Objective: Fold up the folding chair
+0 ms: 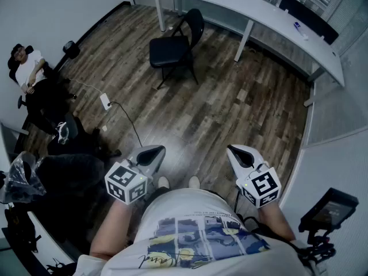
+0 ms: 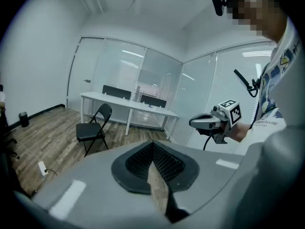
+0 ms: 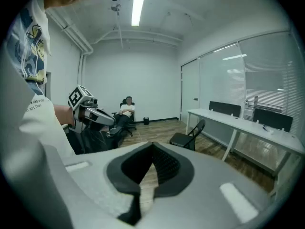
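Black folding chair (image 1: 165, 52) open, well beyond left gripper (image 1: 152, 152) and right gripper (image 1: 234, 152) — fingers (image 2: 164, 165) clenched, empty.

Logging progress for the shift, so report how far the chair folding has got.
Done: nothing; the folding chair stands open, seat down, beside the white desk. In hand: nothing; the left tongs and right tongs are shut and empty, across the room from it. Left: walk over, grip the chair and fold it flat.

White T-shirt (image 1: 190, 211), blue graphic print. Left gripper (image 1: 156, 150), right gripper (image 1: 232, 150): grey shells, black ribbed jaws, 2 marker cubes (image 1: 127, 183).
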